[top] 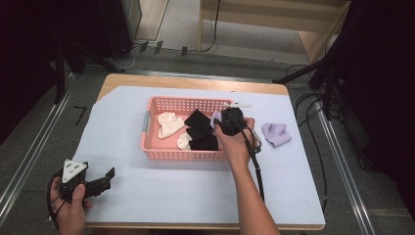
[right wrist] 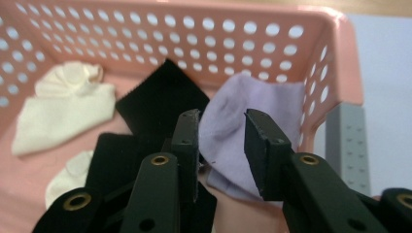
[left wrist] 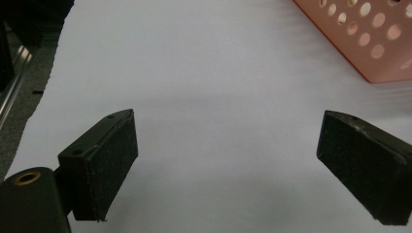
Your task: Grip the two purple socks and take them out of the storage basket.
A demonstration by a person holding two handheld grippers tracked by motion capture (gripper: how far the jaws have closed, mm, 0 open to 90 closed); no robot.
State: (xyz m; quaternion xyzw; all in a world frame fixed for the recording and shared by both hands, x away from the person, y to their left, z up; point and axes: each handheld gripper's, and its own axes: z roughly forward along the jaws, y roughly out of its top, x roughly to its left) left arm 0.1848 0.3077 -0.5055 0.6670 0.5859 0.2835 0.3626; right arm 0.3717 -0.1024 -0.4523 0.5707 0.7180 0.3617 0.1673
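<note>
A pink perforated basket (top: 186, 100) stands mid-table on a white cloth. It holds black socks (top: 198, 119), cream socks (top: 169, 125) and a lilac sock (top: 216, 116) at its right end. My right gripper (top: 219, 122) hangs over that end. In the right gripper view its jaws stand apart (right wrist: 221, 119) just above the lilac sock (right wrist: 272, 104), which lies against the basket wall (right wrist: 340, 58), with nothing pinched between them. Black socks (right wrist: 160, 92) and cream socks (right wrist: 58, 116) lie to the left. My left gripper (top: 110, 176) rests open at the front left, jaws wide (left wrist: 226, 145) over bare cloth.
A second lilac sock (top: 276, 133) lies on the cloth right of the basket. A corner of the basket (left wrist: 374, 43) shows at the top right of the left gripper view. The table's wooden edge (top: 195, 81) runs along the far side, with cables on the floor beyond.
</note>
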